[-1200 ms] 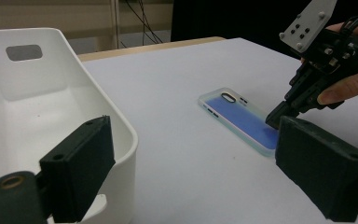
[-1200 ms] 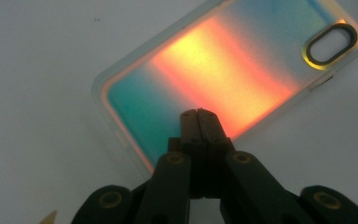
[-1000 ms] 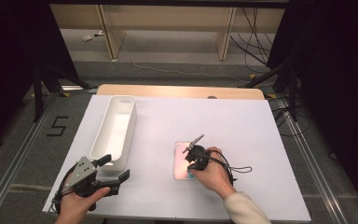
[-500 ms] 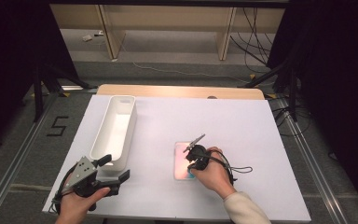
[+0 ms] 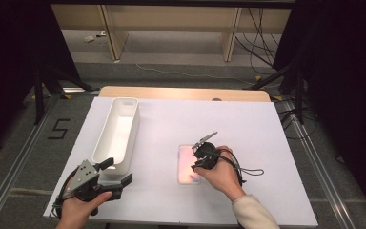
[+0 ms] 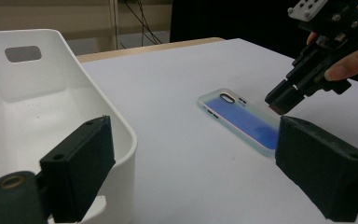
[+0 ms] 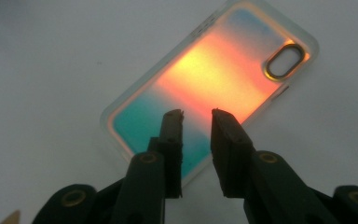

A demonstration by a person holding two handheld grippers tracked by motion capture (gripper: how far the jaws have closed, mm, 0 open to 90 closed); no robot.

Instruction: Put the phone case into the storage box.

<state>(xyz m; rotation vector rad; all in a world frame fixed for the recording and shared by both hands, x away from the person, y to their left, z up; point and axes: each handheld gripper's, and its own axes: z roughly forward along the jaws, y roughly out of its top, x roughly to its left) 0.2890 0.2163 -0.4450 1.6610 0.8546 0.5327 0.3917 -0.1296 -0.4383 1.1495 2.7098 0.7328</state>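
An iridescent phone case lies flat on the white table top, camera hole toward the far side. In the right gripper view the phone case glows orange and teal. My right gripper hovers over its near end, tips pointing down. Its jaws have just been opening and now stand a narrow gap apart with nothing between them. My left gripper rests wide open at the near end of a long white bin. From the left gripper I see the phone case and the right gripper above it.
The white bin has a handle slot in its far wall and looks empty. A cable trails from the right gripper across the table. A wooden edge borders the far side, with floor cables beyond.
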